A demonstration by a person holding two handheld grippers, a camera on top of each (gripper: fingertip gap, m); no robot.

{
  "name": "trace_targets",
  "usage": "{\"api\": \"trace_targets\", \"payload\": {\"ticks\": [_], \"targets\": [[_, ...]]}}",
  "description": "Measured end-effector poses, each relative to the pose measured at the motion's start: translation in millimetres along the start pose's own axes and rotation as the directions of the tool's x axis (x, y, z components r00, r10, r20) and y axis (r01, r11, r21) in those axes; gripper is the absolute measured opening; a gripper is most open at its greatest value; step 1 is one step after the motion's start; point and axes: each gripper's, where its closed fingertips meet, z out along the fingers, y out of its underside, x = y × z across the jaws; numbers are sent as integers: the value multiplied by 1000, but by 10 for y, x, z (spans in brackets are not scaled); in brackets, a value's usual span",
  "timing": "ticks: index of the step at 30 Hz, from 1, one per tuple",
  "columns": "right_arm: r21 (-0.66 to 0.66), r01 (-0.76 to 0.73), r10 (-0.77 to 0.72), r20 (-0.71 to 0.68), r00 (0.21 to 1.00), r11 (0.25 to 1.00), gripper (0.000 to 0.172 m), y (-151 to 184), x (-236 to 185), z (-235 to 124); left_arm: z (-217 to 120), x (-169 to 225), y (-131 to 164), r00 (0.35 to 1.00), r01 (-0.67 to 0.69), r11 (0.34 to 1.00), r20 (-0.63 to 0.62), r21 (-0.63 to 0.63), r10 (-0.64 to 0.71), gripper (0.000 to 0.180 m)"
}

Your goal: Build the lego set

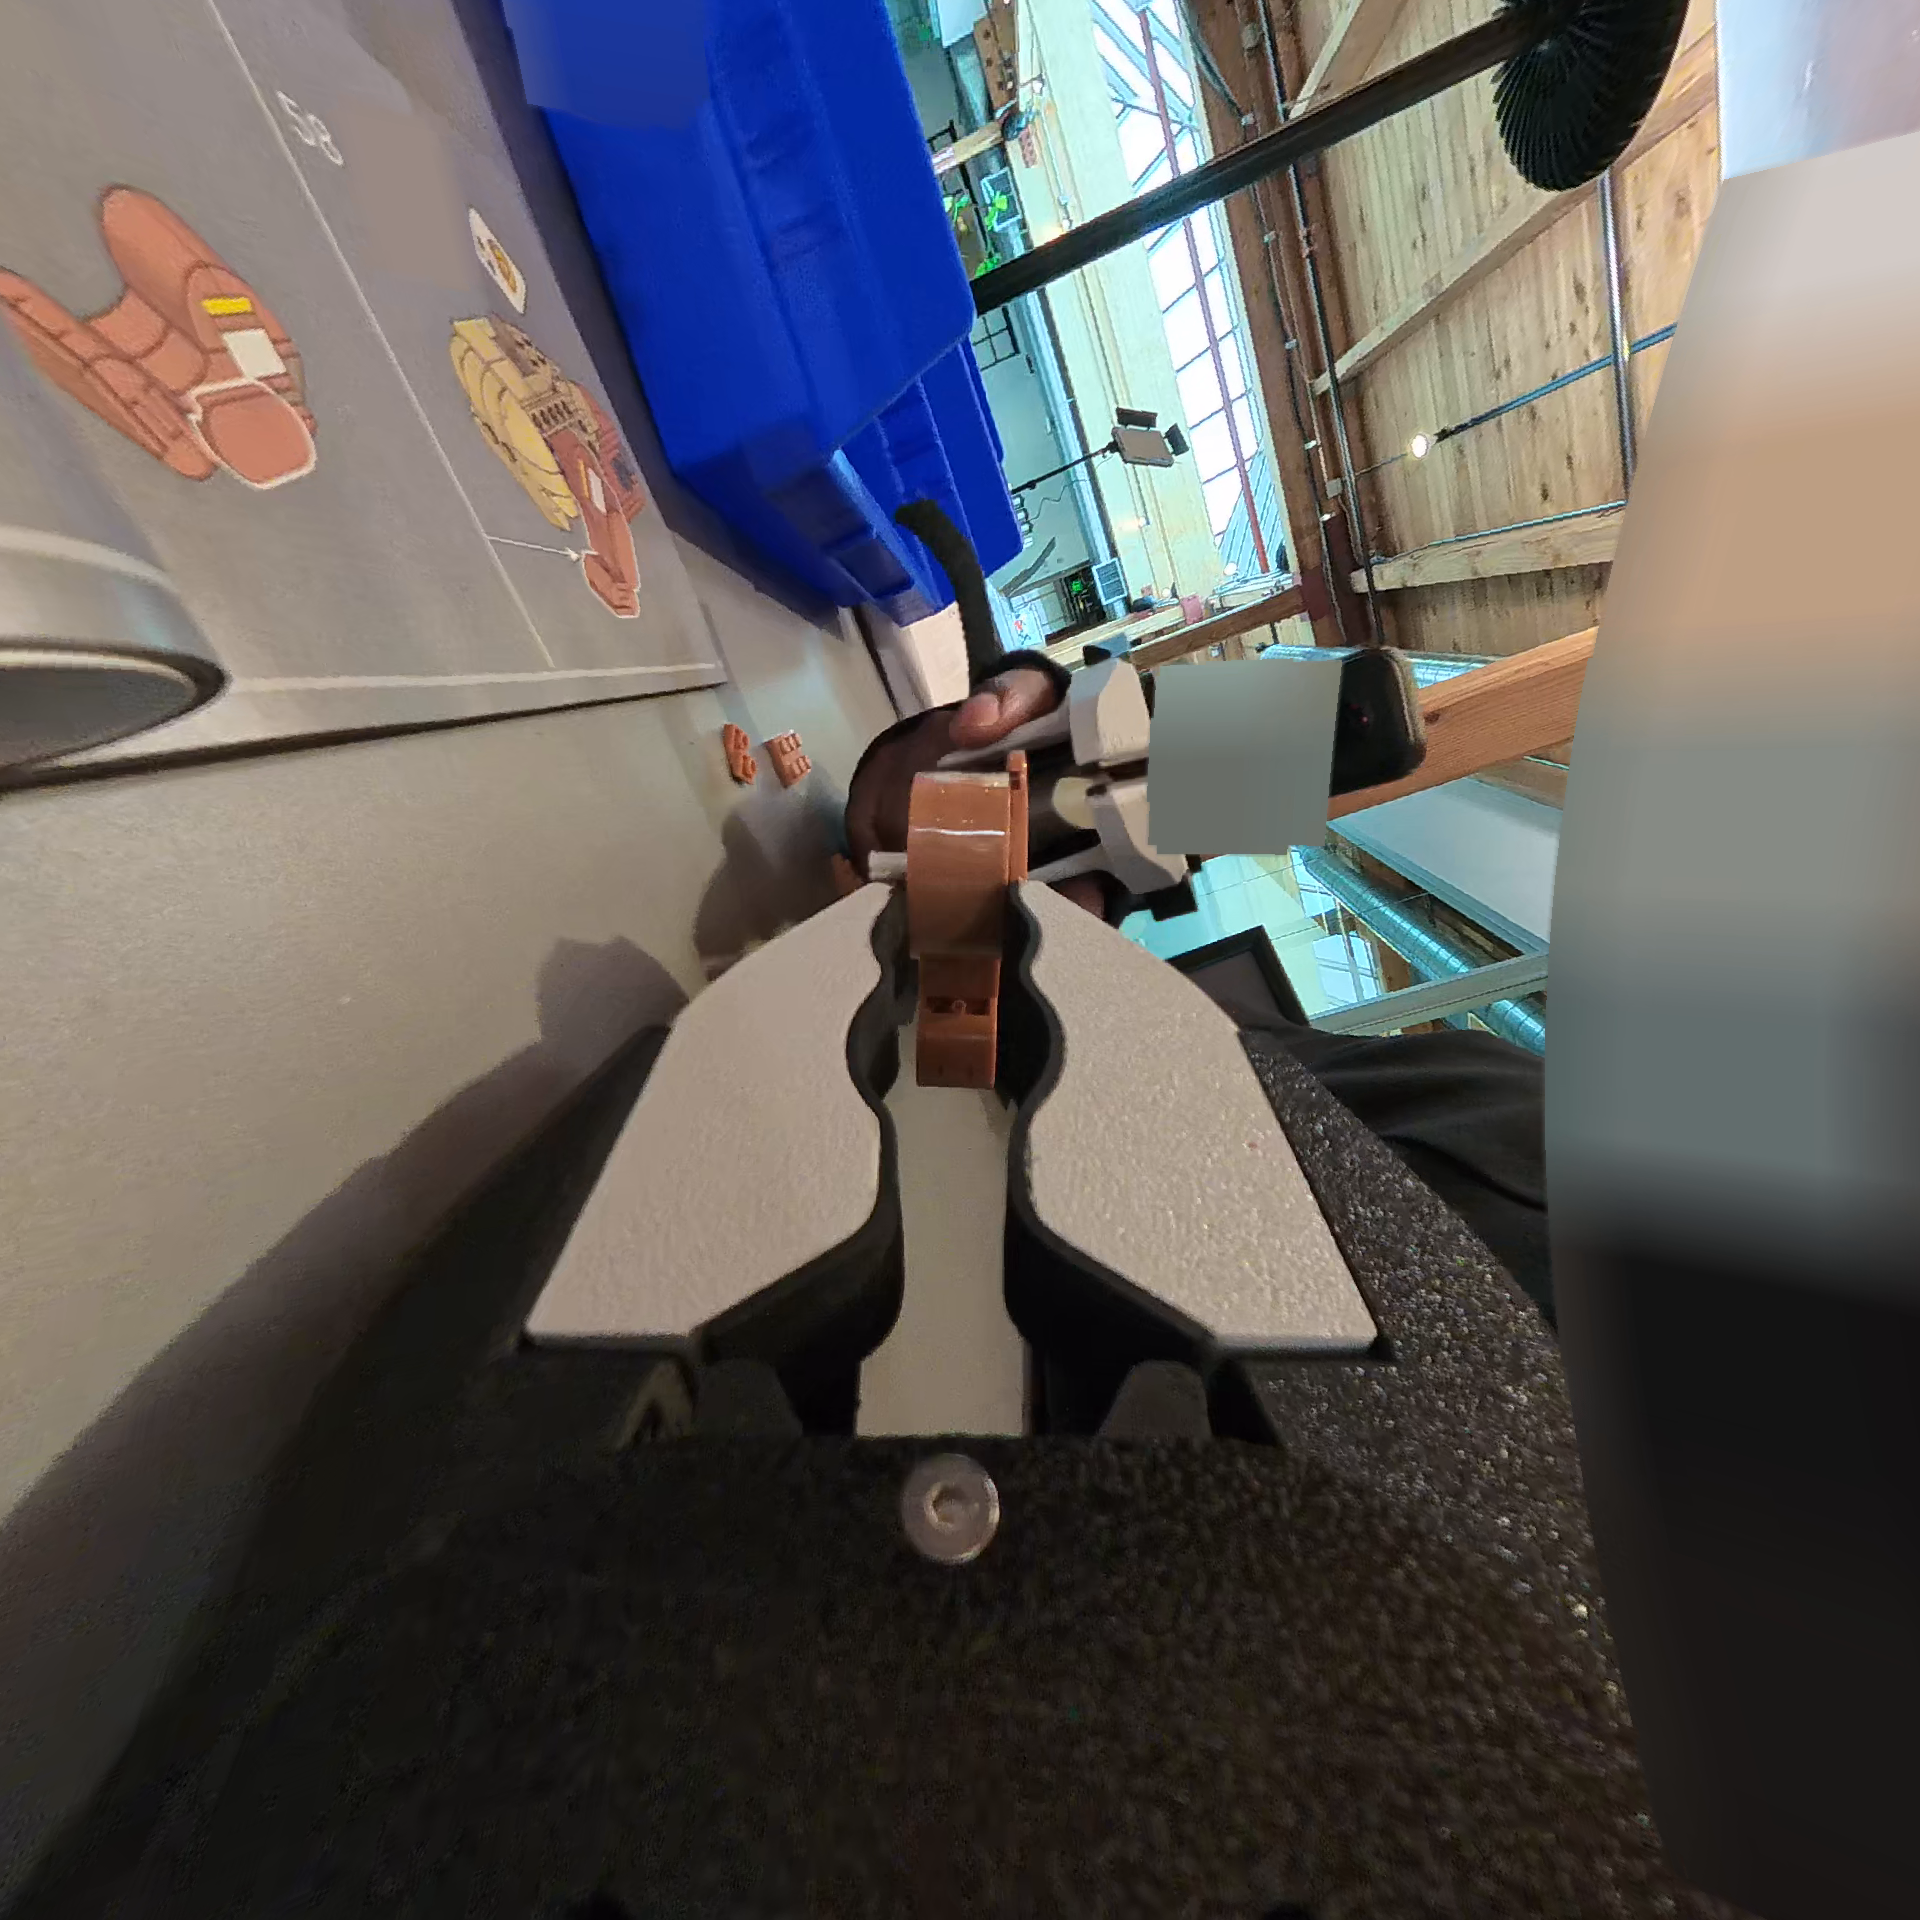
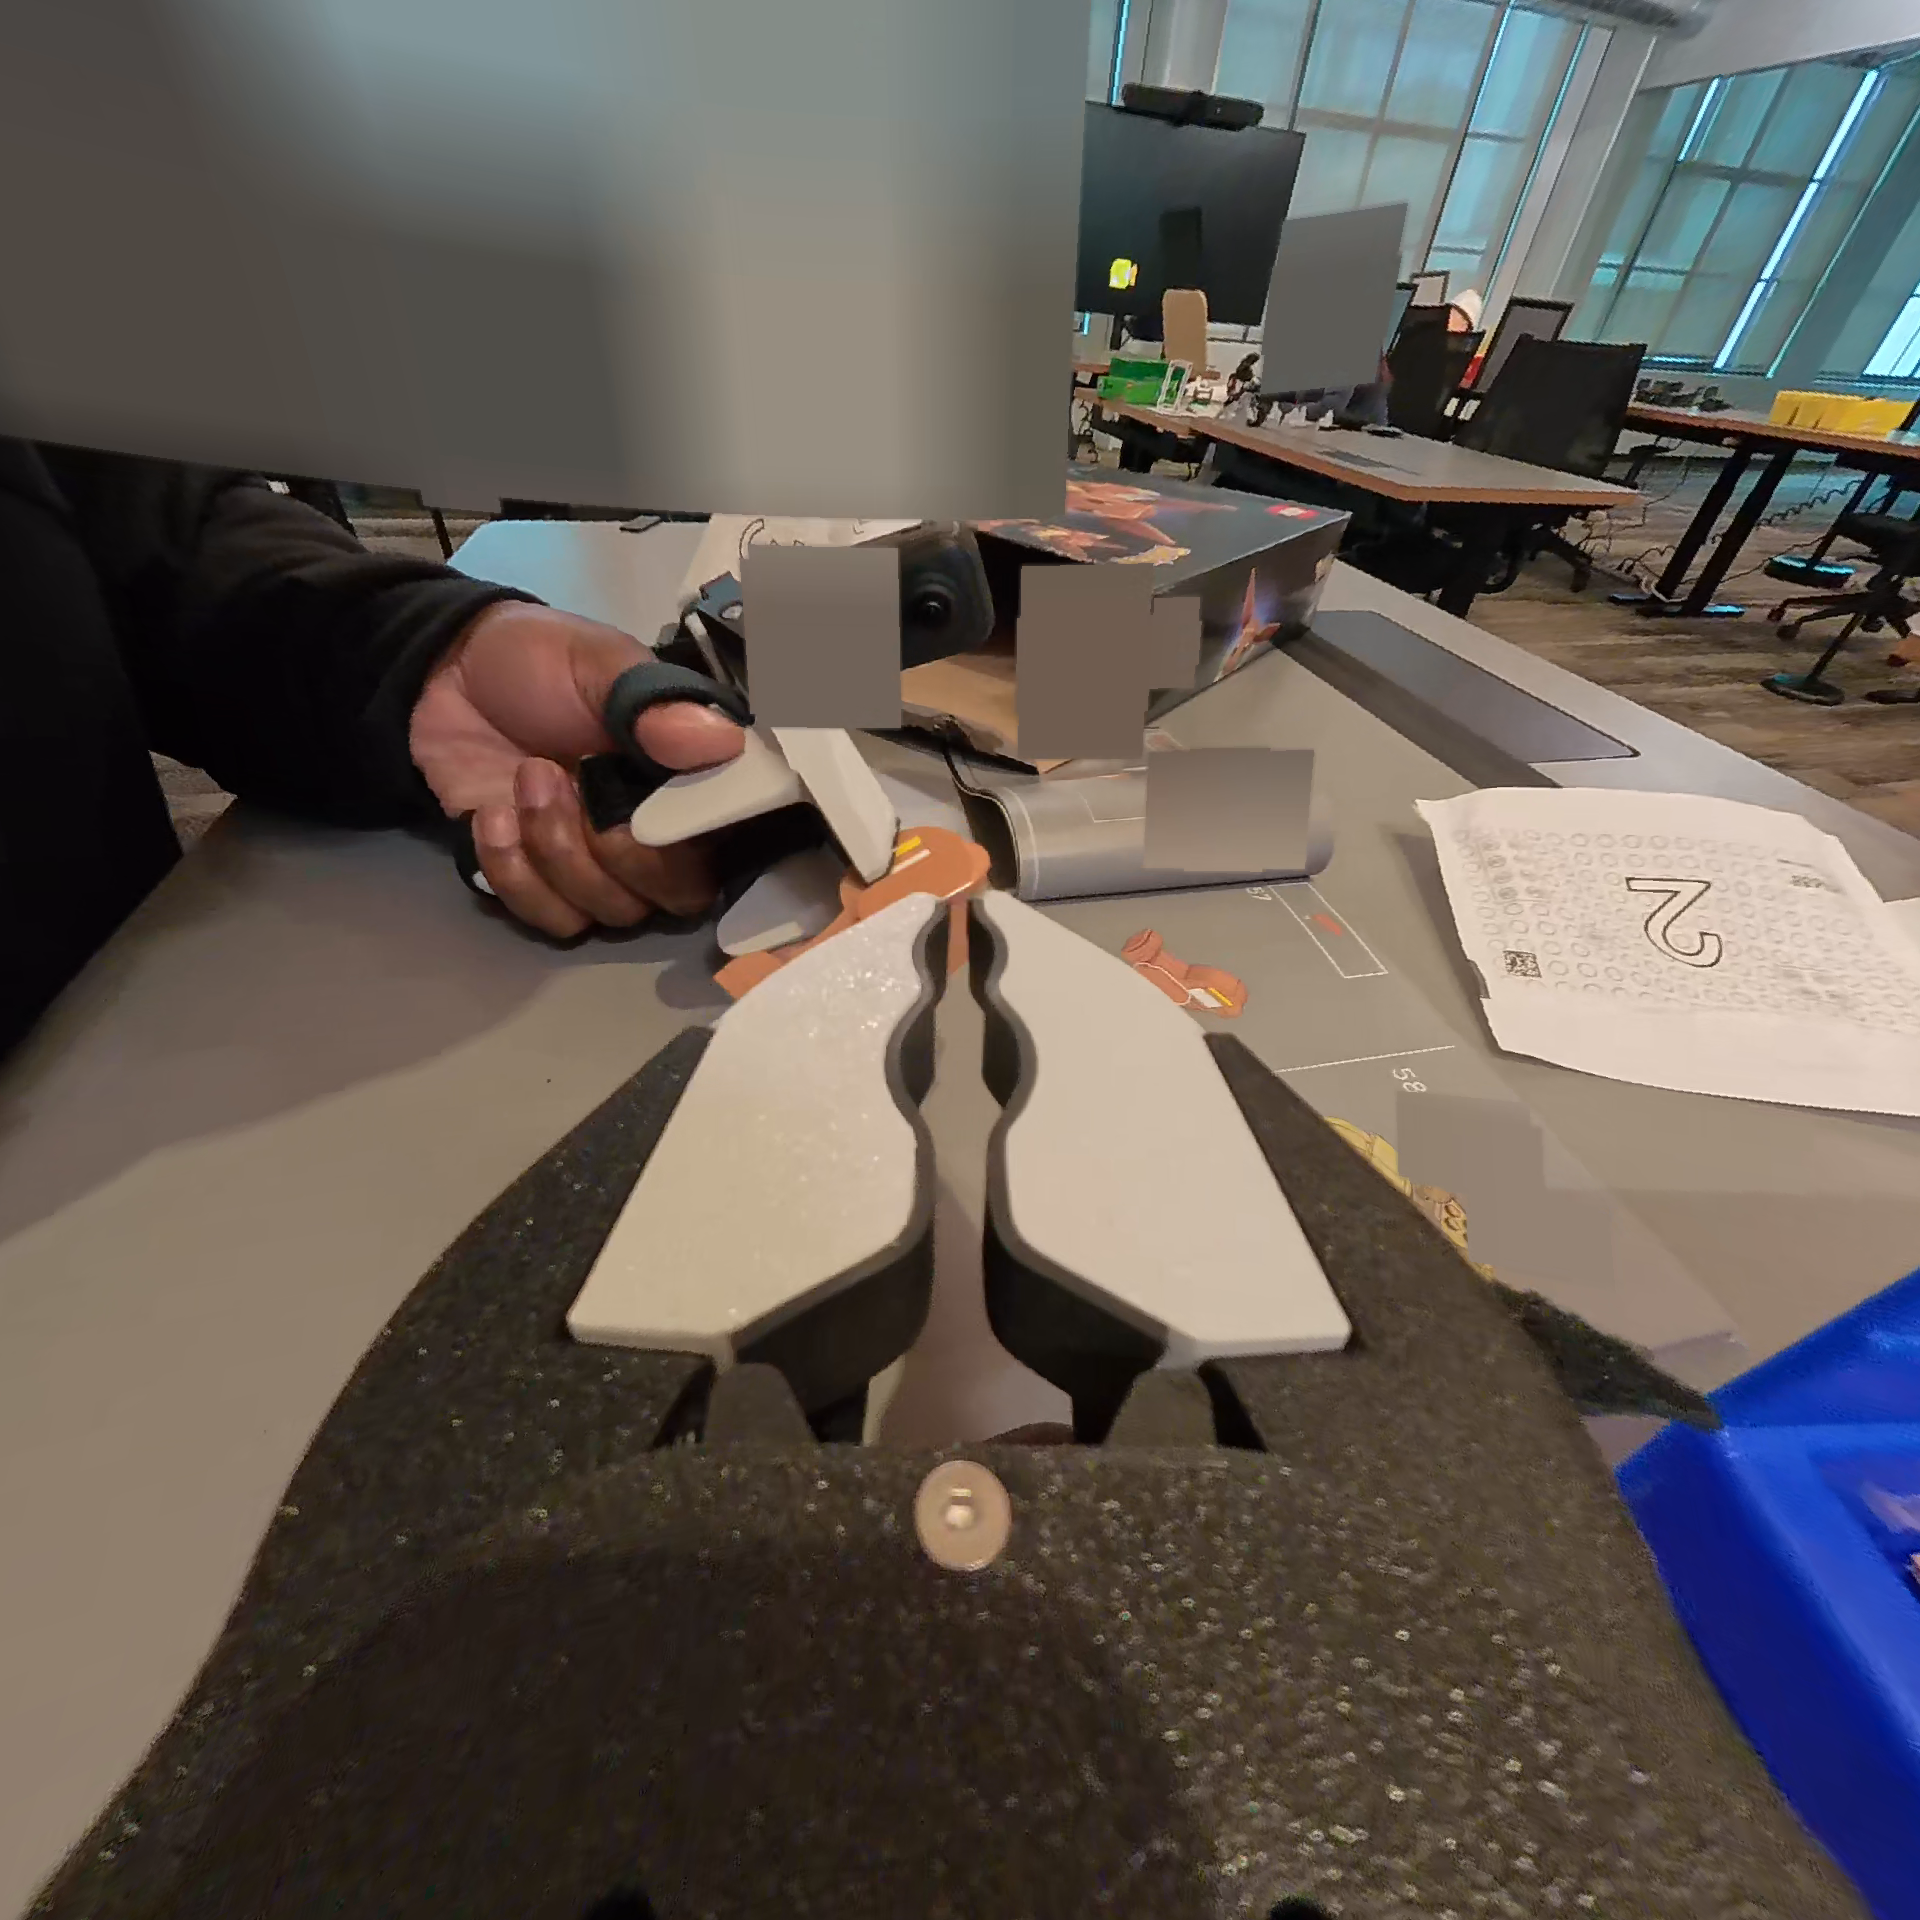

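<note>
In the left wrist view my left gripper (image 1: 956, 904) is shut on a brown brick assembly (image 1: 958, 862), with both pads pressed on its sides and its rounded end sticking out past the fingertips. The right gripper's fingers (image 1: 1049, 732), held by a hand, reach that assembly from beyond. In the right wrist view my right gripper (image 2: 958, 914) is shut on a thin brown plate (image 2: 953, 940) that shows edge-on between the pads. This plate lies against the assembly (image 2: 925, 868). The left gripper (image 2: 831, 894) holds the assembly just above the grey table (image 2: 312, 1039).
An open instruction booklet (image 2: 1299, 997) lies on the table, also in the left wrist view (image 1: 364, 468). Two loose brown pieces (image 1: 764, 755) lie past it. A blue bin (image 1: 769, 260) stands beside the booklet, near my right gripper (image 2: 1787, 1538). A printed sheet (image 2: 1662, 935) and a box (image 2: 1195, 561) lie farther back. The tips of one gripper are about 6 centimeters away from the tips of the other.
</note>
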Motion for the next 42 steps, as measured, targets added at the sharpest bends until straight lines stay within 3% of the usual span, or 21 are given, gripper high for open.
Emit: {"api": "trace_targets", "payload": {"ticks": [13, 24, 42], "targets": [[-148, 192, -194, 5, 981, 970, 9, -42, -62, 127, -6, -82, 47, 997, -17, 1000, 75, -24, 19, 16], [-306, 263, -250, 80, 965, 915, 20, 140, -217, 223, 10, -88, 118, 995, -31, 997, 91, -65, 37, 16], [-366, 347, -308, 162, 938, 864, 40, 309, -245, 229, 32, -88, 238, 993, -45, 989, 99, -139, 59, 16]]}}
